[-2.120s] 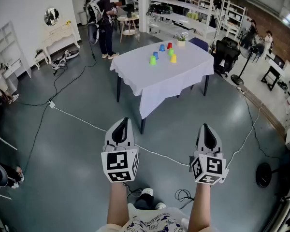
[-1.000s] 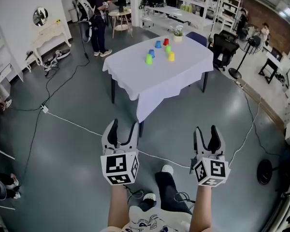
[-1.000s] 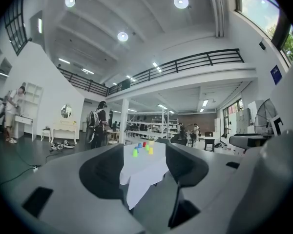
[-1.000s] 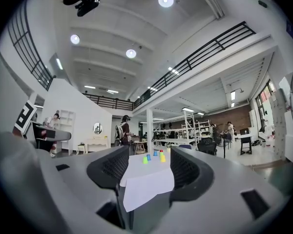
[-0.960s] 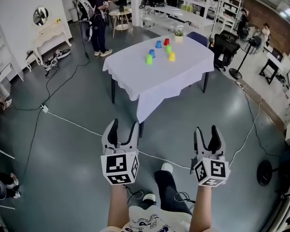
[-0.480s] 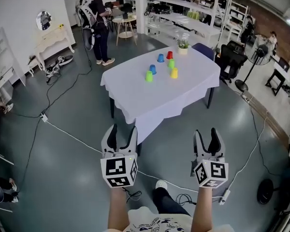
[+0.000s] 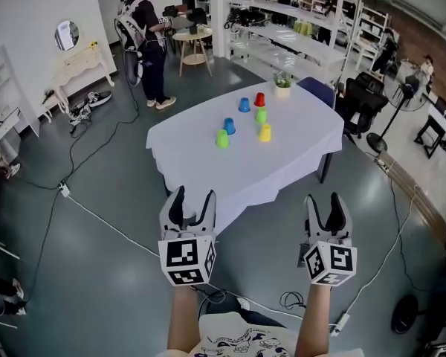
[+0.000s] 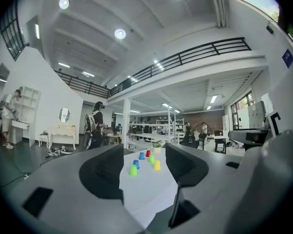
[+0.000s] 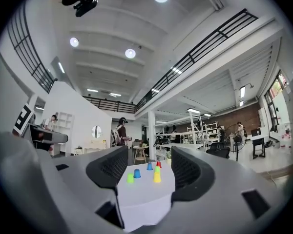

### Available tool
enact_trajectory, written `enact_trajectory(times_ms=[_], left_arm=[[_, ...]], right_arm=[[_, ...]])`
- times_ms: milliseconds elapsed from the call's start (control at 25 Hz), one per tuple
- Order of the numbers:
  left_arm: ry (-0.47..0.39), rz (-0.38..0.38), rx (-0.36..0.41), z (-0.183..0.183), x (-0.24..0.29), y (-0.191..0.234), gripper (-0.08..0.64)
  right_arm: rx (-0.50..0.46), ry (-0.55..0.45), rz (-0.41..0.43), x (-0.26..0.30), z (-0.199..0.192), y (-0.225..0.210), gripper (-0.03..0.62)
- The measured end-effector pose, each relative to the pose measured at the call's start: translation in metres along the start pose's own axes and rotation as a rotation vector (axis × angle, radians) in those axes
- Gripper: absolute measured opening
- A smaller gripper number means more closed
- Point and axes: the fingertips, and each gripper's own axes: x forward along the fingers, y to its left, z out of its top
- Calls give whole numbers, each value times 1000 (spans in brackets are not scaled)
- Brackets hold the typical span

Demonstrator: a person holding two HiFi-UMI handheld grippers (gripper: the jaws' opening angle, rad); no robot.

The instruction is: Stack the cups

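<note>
Left gripper (image 7: 189, 198): jaws apart, nothing between.
Right gripper (image 7: 325, 201): jaws apart, empty.
Small coloured plastic cups (image 7: 222, 138): unstacked, on white-clothed table (image 7: 208, 166), well ahead of both grippers.

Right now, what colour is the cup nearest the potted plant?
That cup is red; the head view shows it best.

The table (image 7: 208, 151) wears a plain white cloth. Nearest its front corner sits a lime green cup (image 7: 222, 138), with a blue cup (image 7: 229, 126) just behind it. Further across the table are a yellow cup (image 7: 264, 132), a pale green cup (image 7: 261, 115), a red cup (image 7: 259, 99) and a second blue cup (image 7: 244, 104). The left gripper (image 7: 192, 194) and right gripper (image 7: 325, 198) are grey, and their cubes are white with black square markers.
</note>
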Motion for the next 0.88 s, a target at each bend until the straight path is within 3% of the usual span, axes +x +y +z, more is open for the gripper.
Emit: enact_trajectory(times_ms=[520,880], left_arm=[[37,2,0,-13,144,17,264],[39,-5,0,-7,297,53,264]], right_arm=[[22,32,0,137,-35,-40,278],[20,38,-13,289,-39,-60,278]])
